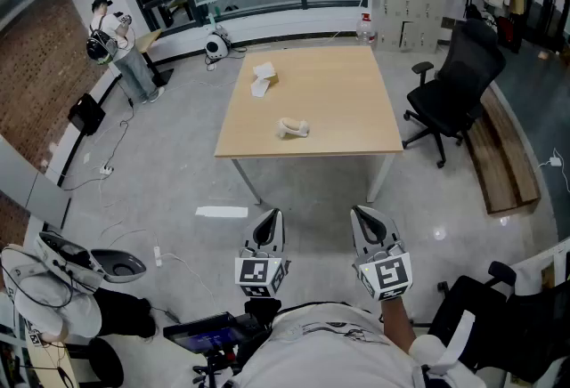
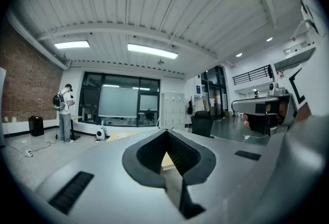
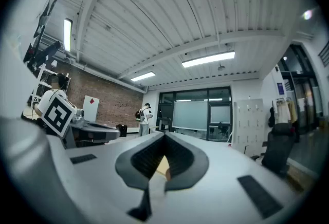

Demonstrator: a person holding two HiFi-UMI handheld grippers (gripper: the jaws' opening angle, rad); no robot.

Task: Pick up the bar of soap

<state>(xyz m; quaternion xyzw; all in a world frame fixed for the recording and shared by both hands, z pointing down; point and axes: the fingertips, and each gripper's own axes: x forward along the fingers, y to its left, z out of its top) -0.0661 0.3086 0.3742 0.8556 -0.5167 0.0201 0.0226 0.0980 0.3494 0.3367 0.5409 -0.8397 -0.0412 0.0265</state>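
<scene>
both grippers are held level and low in the head view, over the grey floor and well short of the table (image 1: 347, 101); left gripper (image 1: 269, 219) has its jaws together, tips meeting with nothing between them, and its own view (image 2: 167, 134) shows the same thing, just the tabletop peeking through the little gap behind the tips; right gripper (image 1: 363, 217) is pinched closed and empty too (image 3: 164, 136); the bar of soap (image 1: 292, 128) looks like the cream lump lying on the table near its front edge, though it's pretty small in frame so i can't swear to it; further back on the table sits a white crumpled thing (image 1: 264, 80), well apart from it; black office chair (image 1: 459, 79) is just off the table's right side; a white sheet (image 1: 222, 212) lies on the floor by the front left leg.
</scene>
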